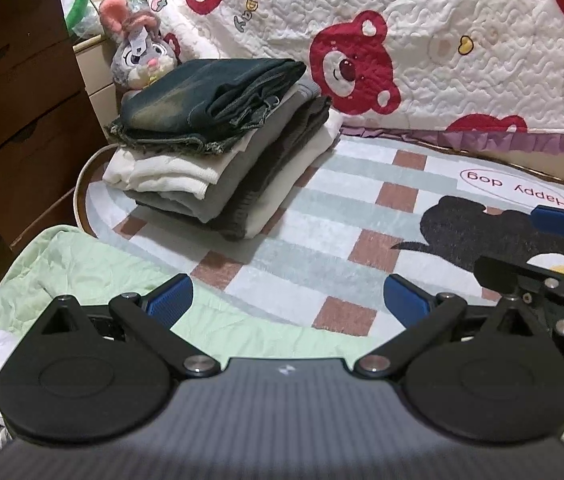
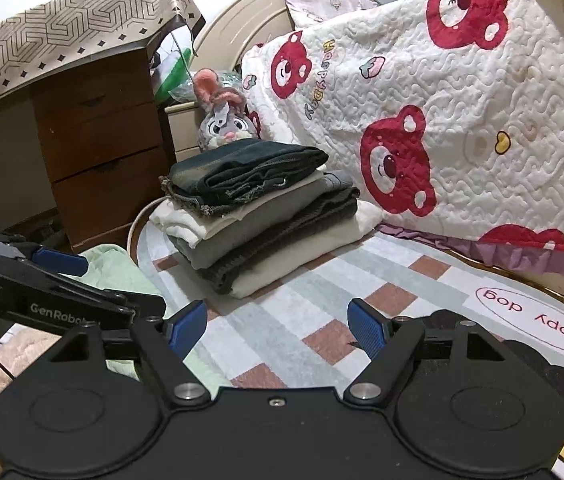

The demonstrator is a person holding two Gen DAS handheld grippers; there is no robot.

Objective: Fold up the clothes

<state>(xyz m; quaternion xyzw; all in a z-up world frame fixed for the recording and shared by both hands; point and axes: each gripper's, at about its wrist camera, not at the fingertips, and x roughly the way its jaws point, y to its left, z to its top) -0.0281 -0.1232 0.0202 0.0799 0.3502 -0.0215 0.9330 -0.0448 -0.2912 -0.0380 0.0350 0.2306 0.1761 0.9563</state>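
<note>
White "GenRobot" print, left hand-held gripper [image 2: 61, 260] | both wide, empty | rug [image 1: 362, 208] "Happy dog"

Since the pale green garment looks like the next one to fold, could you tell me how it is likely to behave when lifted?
The pale green garment lies crumpled and thin, so it will probably hang limp and feel light. Its creased surface suggests woven cloth that the open left gripper should pinch without slipping.

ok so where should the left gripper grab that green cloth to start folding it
Pinch the light green cloth at its far edge, just ahead of the open left gripper, coming down from above. It lies flat and wrinkled on the mat, so only an edge offers fabric to pinch.
</note>
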